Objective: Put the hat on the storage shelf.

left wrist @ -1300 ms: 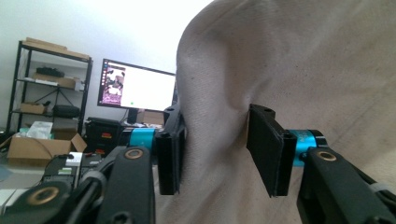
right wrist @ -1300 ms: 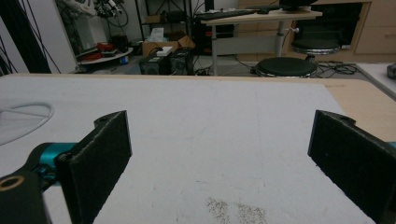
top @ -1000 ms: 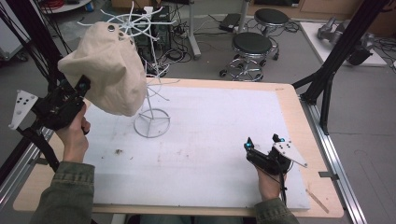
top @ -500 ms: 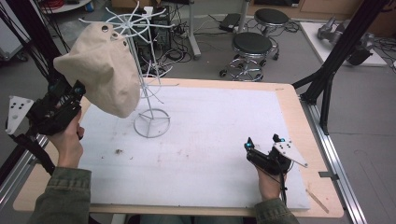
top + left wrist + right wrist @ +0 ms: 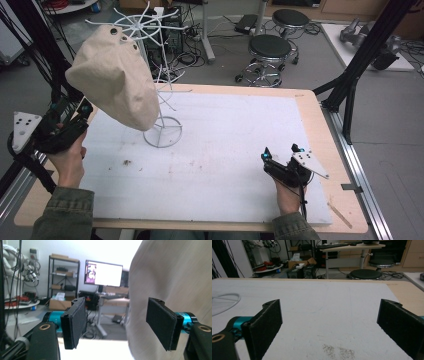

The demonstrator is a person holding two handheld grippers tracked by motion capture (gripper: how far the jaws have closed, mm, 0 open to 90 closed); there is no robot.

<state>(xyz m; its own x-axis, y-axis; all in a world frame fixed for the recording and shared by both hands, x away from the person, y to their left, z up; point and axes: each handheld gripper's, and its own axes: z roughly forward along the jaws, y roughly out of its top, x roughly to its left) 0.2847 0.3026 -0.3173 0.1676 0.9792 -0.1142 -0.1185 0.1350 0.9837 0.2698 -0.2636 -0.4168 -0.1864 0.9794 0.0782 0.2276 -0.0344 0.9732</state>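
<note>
A beige cap (image 5: pixel 112 77) hangs on the wire rack (image 5: pixel 159 107). The left tool (image 5: pixel 122 323) is spread beside it; the right tool (image 5: pixel 329 327) rests spread on the desk (image 5: pixel 310 110).

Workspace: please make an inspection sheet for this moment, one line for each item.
Surface: white mat on a wooden table, with brown crumbs.
Job's things: beige hat hanging on a white wire rack.
Clutter: nothing seen besides the crumbs.
Grippers: left gripper open, raised beside the hat; right gripper open, low over the mat.
Cables: one trails from the right gripper; more lie on the floor.
Surroundings: stools, desk, monitor, shelves.
</note>
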